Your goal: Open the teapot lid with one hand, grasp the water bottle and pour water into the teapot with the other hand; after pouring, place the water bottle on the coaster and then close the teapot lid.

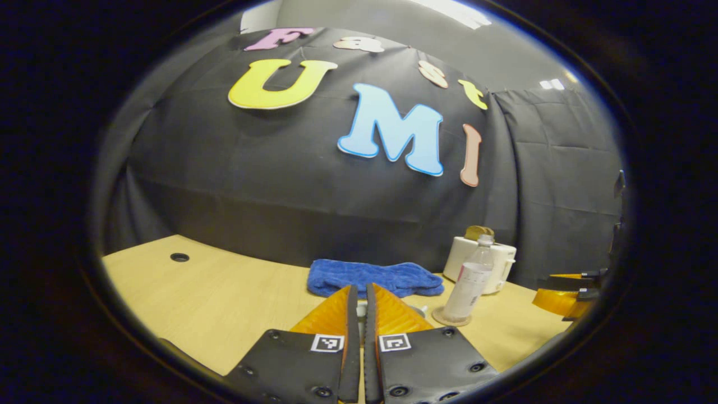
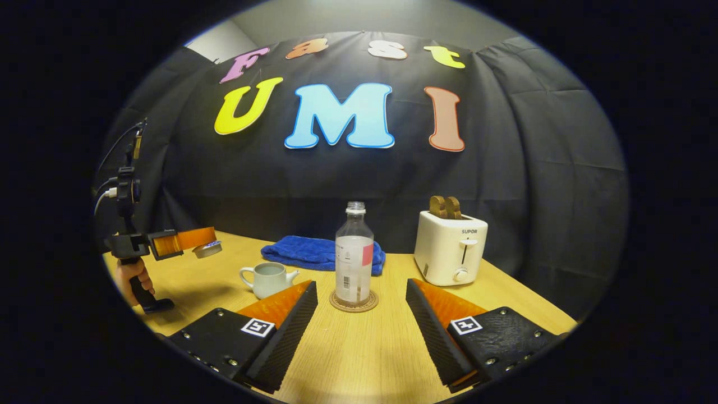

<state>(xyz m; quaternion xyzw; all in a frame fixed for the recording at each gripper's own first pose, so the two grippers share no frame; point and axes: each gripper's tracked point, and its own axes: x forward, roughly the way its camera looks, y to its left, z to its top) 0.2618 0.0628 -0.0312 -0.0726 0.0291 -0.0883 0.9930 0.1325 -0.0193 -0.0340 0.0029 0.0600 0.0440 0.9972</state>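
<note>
- Water bottle point(image 2: 354, 255) stands upright on the coaster point(image 2: 353, 303), cap off. Pour and put-down look done.
- Right gripper point(image 2: 362, 314) is released, jaws wide apart, facing the bottle and touching nothing.
- Left gripper point(image 2: 193, 240) is clamped on the teapot lid point(image 2: 207, 249), held in the air left of the teapot point(image 2: 268, 278).
- Teapot is open, sitting in front of the blue towel point(image 2: 314, 252), toaster point(image 2: 450, 247) off to the right.
- Step in hand: closing the lid. Next move, as I judge it: bring the lid over the pot's opening, lower it level, then let go.
</note>
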